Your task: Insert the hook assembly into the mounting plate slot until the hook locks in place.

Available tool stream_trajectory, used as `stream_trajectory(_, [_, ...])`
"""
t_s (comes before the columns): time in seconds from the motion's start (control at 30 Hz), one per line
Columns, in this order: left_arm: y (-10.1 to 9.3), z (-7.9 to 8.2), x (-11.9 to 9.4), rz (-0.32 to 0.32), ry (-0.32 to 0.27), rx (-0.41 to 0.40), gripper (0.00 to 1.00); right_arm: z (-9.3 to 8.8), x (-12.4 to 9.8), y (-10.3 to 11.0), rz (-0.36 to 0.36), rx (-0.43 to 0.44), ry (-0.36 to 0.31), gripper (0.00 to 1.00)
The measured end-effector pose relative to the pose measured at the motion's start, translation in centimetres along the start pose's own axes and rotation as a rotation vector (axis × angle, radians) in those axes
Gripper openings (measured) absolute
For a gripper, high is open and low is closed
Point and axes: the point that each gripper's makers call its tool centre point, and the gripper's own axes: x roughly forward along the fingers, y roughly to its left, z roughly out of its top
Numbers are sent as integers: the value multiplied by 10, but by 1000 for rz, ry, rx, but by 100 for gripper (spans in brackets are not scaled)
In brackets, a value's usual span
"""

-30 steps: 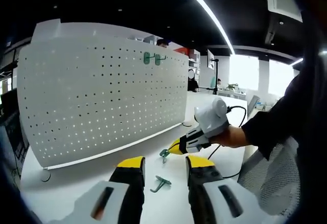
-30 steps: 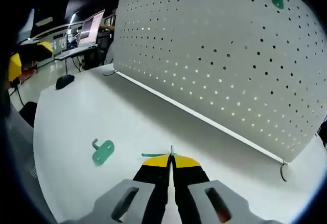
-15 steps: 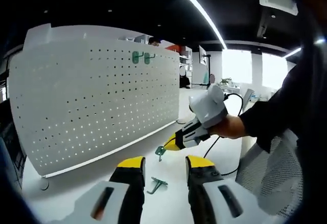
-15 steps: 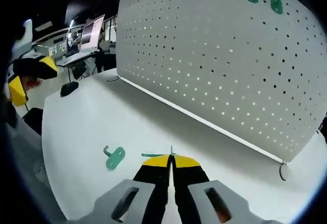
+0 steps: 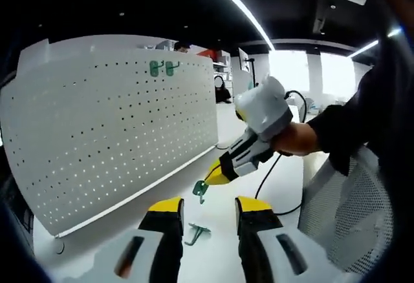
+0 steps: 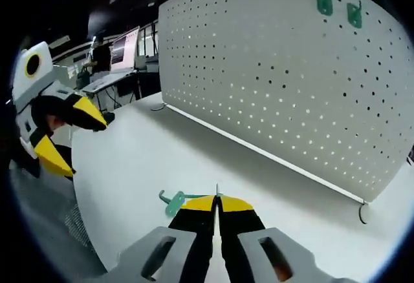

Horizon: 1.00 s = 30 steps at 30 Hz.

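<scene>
The white pegboard mounting plate [image 5: 116, 134] [image 6: 272, 83] stands upright on the white table [image 6: 129, 160], with two green hooks [image 5: 160, 68] [image 6: 338, 8] hung side by side near its top. My right gripper [image 6: 217, 198] is shut on a green hook [image 6: 193, 196] [image 5: 199, 190], seen edge-on past its yellow tips. In the left gripper view it [image 5: 217, 173] comes in from the right, held by a hand, carrying that hook above the table. Another green hook [image 5: 196, 233] [image 6: 169, 203] lies loose on the table. My left gripper [image 5: 210, 209] [image 6: 68, 134] is open, with the loose hook beyond its jaws.
A black cable [image 5: 275, 176] trails from the right gripper across the table. The person's dark sleeve [image 5: 349, 134] and a mesh chair [image 5: 349, 225] stand at the right. A small wire loop [image 6: 362, 213] hangs at the pegboard's lower corner. Desks with monitors [image 6: 126, 44] lie behind.
The right gripper has risen and tilted with its hook, away from the tabletop. Both cameras have shifted, so in the right gripper view the loose hook now sits closer to the jaws.
</scene>
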Motion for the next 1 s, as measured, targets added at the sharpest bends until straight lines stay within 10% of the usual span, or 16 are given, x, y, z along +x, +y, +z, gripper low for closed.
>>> stream_trajectory(1.0, [-4,-1,2,1,16,175,20,44,-36,67,307,282,95,0])
